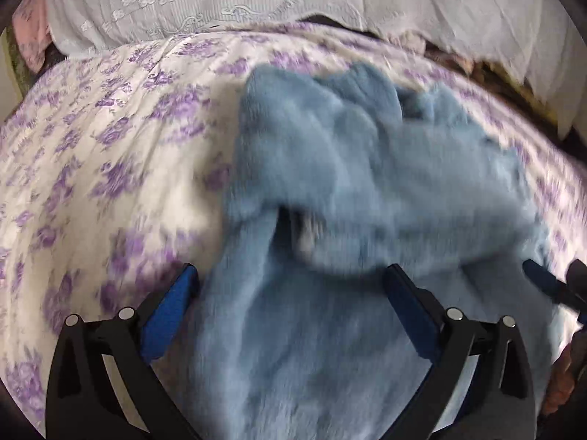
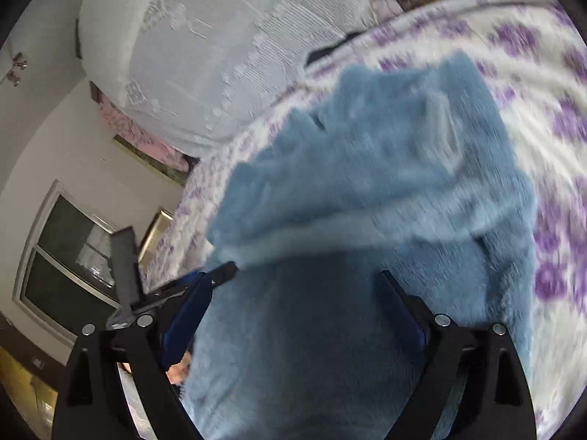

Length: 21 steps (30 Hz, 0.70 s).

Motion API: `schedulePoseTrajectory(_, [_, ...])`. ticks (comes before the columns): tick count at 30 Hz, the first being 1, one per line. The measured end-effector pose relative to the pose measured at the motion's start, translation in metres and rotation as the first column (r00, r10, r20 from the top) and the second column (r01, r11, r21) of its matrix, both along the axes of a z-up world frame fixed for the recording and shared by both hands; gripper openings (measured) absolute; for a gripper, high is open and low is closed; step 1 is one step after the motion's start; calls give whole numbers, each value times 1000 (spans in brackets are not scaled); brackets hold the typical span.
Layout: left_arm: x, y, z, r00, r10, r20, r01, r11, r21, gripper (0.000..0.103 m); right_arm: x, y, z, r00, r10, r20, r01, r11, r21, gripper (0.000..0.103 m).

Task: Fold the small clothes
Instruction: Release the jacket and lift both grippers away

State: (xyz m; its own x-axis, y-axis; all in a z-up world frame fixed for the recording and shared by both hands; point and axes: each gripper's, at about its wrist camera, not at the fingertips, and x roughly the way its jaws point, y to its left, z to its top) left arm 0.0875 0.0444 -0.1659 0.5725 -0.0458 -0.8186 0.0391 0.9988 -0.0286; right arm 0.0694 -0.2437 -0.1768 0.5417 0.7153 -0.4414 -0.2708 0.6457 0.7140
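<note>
A fluffy light-blue garment [image 1: 359,168] lies crumpled on a bed with a white and purple floral cover [image 1: 91,154]. My left gripper [image 1: 290,275] is open, its blue-padded fingers standing wide apart over the garment's near part. My right gripper [image 2: 297,278] is also open, over the same garment [image 2: 385,168], whose upper layer is folded over toward me. The tip of the right gripper shows at the right edge of the left wrist view [image 1: 550,282]. Both views are motion-blurred.
White lace-patterned bedding [image 1: 220,3] is piled along the far side of the bed. In the right wrist view a window [image 2: 69,253] and a pale wall [image 2: 55,128] lie to the left, beyond the bed's edge.
</note>
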Motion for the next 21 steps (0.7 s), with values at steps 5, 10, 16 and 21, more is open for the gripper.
schedulePoseTrajectory(5, [-40,-7,-7,999,-45,0,45,991,127,99,-29,-9,-2,998,53,38,-54,998,18,92])
schedulePoseTrajectory(10, [-85,-1,-9,997,-74,13,71,985,158,99,-77,-9,-1,996,68,64,-61,992,-113,98])
schedulePoseTrajectory(16, [-127,9,-7,995,-95,15,92,985,149,99,-121,-25,-7,996,72,56,-64,990,-124,99])
schedulePoseTrajectory(21, [-149,14,-6,994,-103,22,99,983,156,99,-145,-42,-15,997,61,45,-55,993,-108,99])
